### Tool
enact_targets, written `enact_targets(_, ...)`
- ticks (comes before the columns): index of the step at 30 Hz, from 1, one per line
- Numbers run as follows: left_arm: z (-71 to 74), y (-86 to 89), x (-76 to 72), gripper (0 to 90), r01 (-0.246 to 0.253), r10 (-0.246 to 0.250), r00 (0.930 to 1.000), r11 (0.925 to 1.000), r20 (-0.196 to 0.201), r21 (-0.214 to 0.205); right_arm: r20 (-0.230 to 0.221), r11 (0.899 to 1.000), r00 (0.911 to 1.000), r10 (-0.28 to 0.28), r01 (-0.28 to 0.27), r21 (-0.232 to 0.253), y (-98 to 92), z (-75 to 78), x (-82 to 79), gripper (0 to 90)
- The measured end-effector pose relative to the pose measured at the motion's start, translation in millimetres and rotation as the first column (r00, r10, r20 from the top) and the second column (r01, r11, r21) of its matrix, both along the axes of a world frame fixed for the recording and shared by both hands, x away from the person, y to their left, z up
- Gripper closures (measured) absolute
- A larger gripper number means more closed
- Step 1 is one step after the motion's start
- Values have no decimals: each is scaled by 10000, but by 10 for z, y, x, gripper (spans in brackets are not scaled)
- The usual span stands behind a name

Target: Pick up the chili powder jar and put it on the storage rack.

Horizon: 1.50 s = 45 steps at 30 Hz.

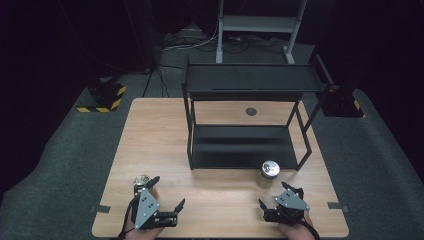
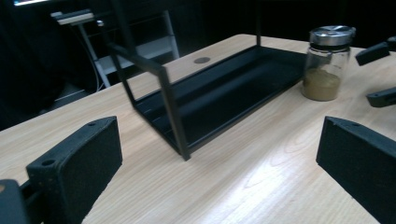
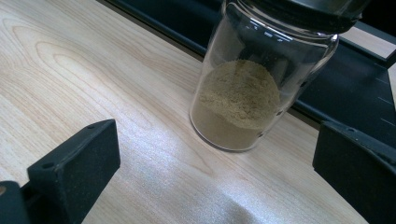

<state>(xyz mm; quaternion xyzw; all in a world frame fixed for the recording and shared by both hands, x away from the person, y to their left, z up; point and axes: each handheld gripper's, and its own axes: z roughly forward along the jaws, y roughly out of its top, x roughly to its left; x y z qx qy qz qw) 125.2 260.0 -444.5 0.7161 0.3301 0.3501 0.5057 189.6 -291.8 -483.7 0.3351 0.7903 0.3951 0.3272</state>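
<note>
Right now the right tool, jaws spread and holding nothing, points at the spice jar, which stands upright on the worktop just beyond it, near the black rack. By my reading, a short straight reach closes on it. The left tool, also spread, sits well apart.

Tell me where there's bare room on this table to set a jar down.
The widest bare stretch of the wooden table lies left of the black two-tier rack. The rack's lower shelf is bare too. The front edge is crowded: a spice jar ahead of the right gripper, another jar by the left gripper.
</note>
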Motion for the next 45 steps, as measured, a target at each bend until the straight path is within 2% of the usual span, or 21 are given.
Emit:
enact_targets(5, -22, 61, -6, 4, -307, 307, 9995, 9995, -16, 20, -51, 10000, 10000, -21, 21, 54, -2, 3, 4, 0)
enact_targets(11, -72, 177, -16, 4, -708, 708, 9975, 9973, -15, -212, -32, 10000, 10000, -53, 53, 70, -3, 1, 1, 0)
enact_targets(17, -139, 327, -22, 4, -1335, 1324, 9909, 9897, -238, -512, -38, 10000, 10000, -25, 25, 45, -1, 2, 2, 0)
enact_targets(20, -168, 375, -22, 4, -1559, 1549, 9876, 9869, -270, -409, -14, 10000, 10000, -36, 36, 50, -3, 0, -1, 0)
enact_targets(22, -195, 394, -12, 4, -1684, 1667, 9854, 9844, -356, -508, -22, 10000, 10000, 3, -3, 44, -7, 1, 2, 0)
enact_targets(24, -221, 417, 4, 4, -1753, 1720, 9838, 9820, -505, -710, -47, 10000, 10000, -13, 13, 70, -9, 3, 5, 0)
enact_targets(28, -263, 430, 27, 4, -1836, 1796, 9819, 9804, -601, -712, -24, 9999, 10000, -43, 43, 118, -15, -2, 3, 0)
enact_targets(31, -290, 449, 41, 4, -1943, 1877, 9793, 9767, -760, -908, -21, 9999, 10000, -42, 42, 122, -16, -2, 3, 0)
enact_targets(34, -307, 463, 50, 6, -1987, 1918, 9778, 9765, -846, -835, -22, 9999, 10000, -59, 59, 134, -16, -3, 2, 0)
enact_targets(45, -376, 519, 73, 63, -2018, 1900, 9759, 9730, -1077, -1123, -43, 9997, 9999, -97, 98, 230, -27, -4, 3, 0)
